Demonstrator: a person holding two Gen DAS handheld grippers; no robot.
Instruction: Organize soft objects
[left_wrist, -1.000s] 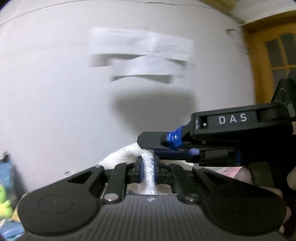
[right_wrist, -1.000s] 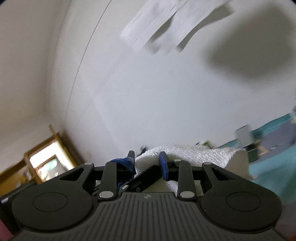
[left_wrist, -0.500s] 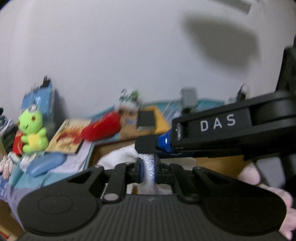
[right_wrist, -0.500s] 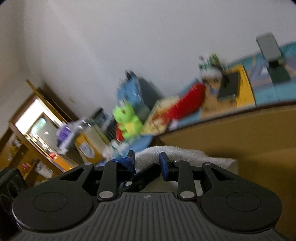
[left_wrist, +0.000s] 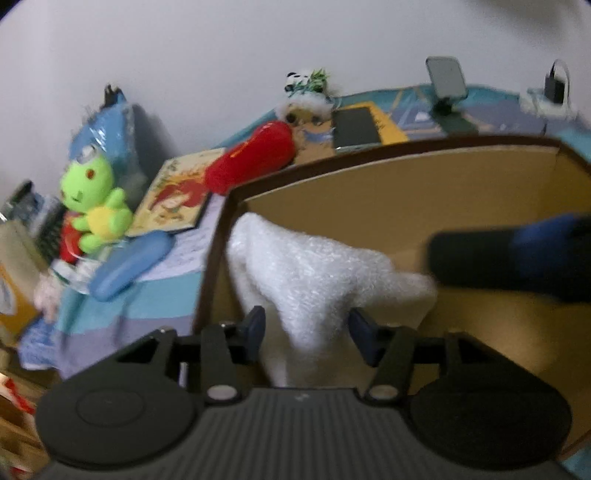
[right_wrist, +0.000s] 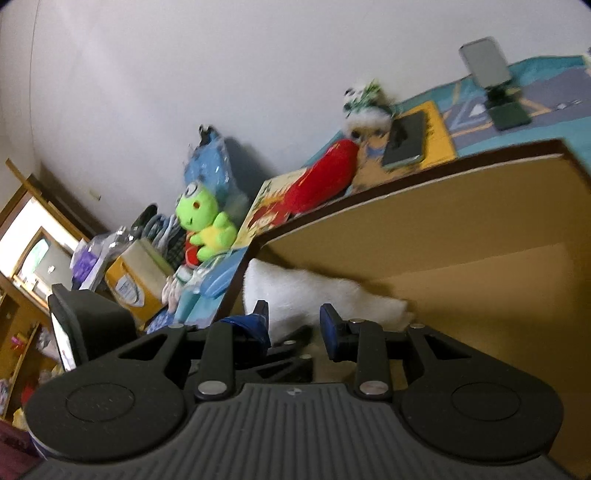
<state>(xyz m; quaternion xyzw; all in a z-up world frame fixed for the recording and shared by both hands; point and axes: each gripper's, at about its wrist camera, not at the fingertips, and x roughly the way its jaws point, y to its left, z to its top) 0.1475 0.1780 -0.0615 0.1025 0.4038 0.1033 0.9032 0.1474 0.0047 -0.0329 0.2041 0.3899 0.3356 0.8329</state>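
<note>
A white fluffy towel (left_wrist: 314, 273) hangs inside a brown cardboard box (left_wrist: 406, 192); it also shows in the right wrist view (right_wrist: 314, 291). My left gripper (left_wrist: 304, 330) is open, its fingers on either side of the towel's lower tip. My right gripper (right_wrist: 293, 323) is open just in front of the towel, and its finger shows blurred in the left wrist view (left_wrist: 509, 258) against the towel's right end. The box wall (right_wrist: 443, 214) rises behind the towel.
On the bed behind the box lie a green frog plush (left_wrist: 92, 199), a red plush (left_wrist: 251, 162), a picture book (left_wrist: 177, 199), a blue pouch (left_wrist: 129, 266), a white plush (left_wrist: 306, 103), a phone (left_wrist: 356, 129) and a phone stand (left_wrist: 445, 85).
Both grippers have tilted down from the wall to the box. Both have opened: the left let go of the towel, the right widened. The towel now sags into the box.
</note>
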